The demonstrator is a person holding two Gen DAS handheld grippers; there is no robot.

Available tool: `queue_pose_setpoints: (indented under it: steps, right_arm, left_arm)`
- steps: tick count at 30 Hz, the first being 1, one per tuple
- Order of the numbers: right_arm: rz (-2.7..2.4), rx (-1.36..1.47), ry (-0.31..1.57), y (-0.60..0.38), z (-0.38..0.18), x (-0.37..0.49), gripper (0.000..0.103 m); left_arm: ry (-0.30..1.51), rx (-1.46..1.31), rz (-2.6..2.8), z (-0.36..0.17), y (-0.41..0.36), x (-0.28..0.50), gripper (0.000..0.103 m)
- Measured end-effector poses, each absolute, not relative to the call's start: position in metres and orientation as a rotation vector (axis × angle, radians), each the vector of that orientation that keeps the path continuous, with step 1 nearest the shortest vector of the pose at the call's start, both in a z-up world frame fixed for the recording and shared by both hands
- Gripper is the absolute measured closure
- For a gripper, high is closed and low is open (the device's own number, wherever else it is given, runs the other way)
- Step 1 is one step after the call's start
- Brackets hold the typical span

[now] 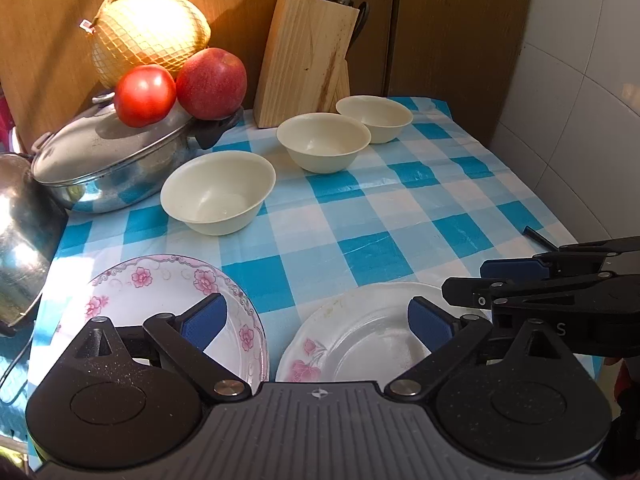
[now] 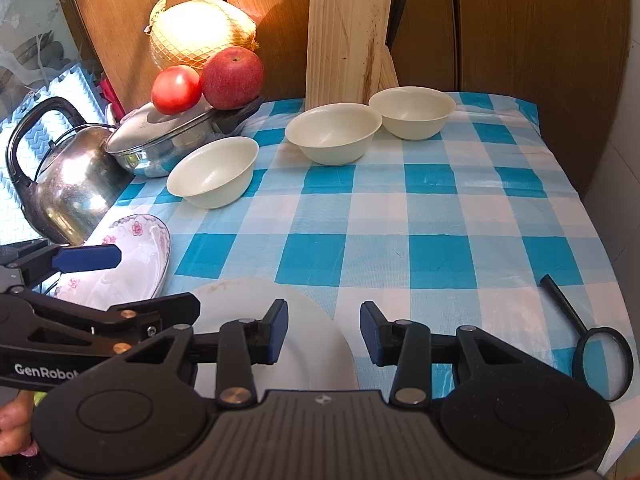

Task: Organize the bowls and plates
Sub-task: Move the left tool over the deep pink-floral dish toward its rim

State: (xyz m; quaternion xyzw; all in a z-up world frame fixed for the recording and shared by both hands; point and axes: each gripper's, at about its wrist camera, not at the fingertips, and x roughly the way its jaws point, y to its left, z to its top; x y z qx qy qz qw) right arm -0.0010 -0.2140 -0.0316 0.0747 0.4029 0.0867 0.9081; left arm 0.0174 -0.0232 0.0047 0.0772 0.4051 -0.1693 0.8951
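On a table under a blue-and-white checked cloth (image 2: 400, 208), three cream bowls sit in a loose diagonal row: the nearest bowl (image 1: 218, 192) just beside a lidded steel pot (image 1: 116, 160), the middle bowl (image 1: 323, 142) further back, and the far bowl (image 1: 374, 117) near the foot of a wooden knife block (image 1: 306, 60). The rims of the middle and far bowls look close to touching, though I cannot tell whether they meet. Two plates lie at the near edge — a pink-flowered plate with a patterned rim (image 1: 168, 292) on the left and a plainer white plate with one rose print (image 1: 360, 336) to its right, apart from each other. The left gripper (image 1: 316, 324) hovers above these plates with its jaws spread wide and nothing between the blue pads (image 1: 206, 320). The right gripper (image 2: 323, 330) hangs over the right edge of the white plate, its jaws partly parted and gripping nothing — the cloth shows through the gap. A tomato (image 1: 145, 95) and an apple (image 1: 211, 83) rest on the pot lid, with a netted pomelo (image 1: 148, 36) behind them. A steel kettle (image 2: 68, 184) stands left of the pot, and a black magnifying glass (image 2: 596, 348) lies on the cloth at the right.
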Motion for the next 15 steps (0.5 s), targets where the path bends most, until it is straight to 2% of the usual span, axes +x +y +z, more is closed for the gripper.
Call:
queue_pose_setpoints:
  steps: [15]
  right_arm:
    - [0.171,0.162,0.810,-0.213,-0.030,0.031,0.067]
  left_arm:
    - [0.846,0.160,-0.269,0.003,-0.015,0.046,0.003]
